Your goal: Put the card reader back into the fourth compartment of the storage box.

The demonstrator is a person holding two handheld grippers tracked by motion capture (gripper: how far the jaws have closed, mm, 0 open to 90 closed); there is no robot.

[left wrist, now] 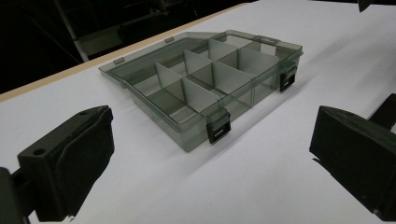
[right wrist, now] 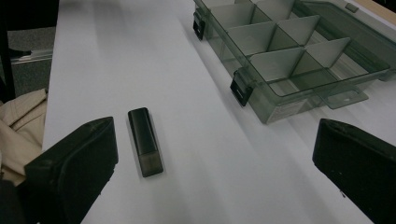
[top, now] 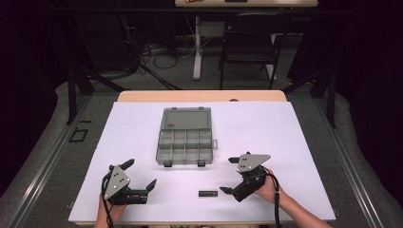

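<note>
Fingers of my right gripper (top: 230, 175) stand wide apart, and those of my left gripper (top: 139, 175) too, both near the bench's (top: 294, 142) front edge. Between them lies the small dark stick (right wrist: 145, 141) (flat, long side toward me). I should straddle its narrow width, then carry it to the open compartment box (top: 184, 141) mid-bench.

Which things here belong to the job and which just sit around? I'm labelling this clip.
In the job:
- small black stick on the white table
- open compartment box
- right claw, open beside the stick
- left claw, open

Lying about:
- chair beyond the table
- cables on the floor
</note>
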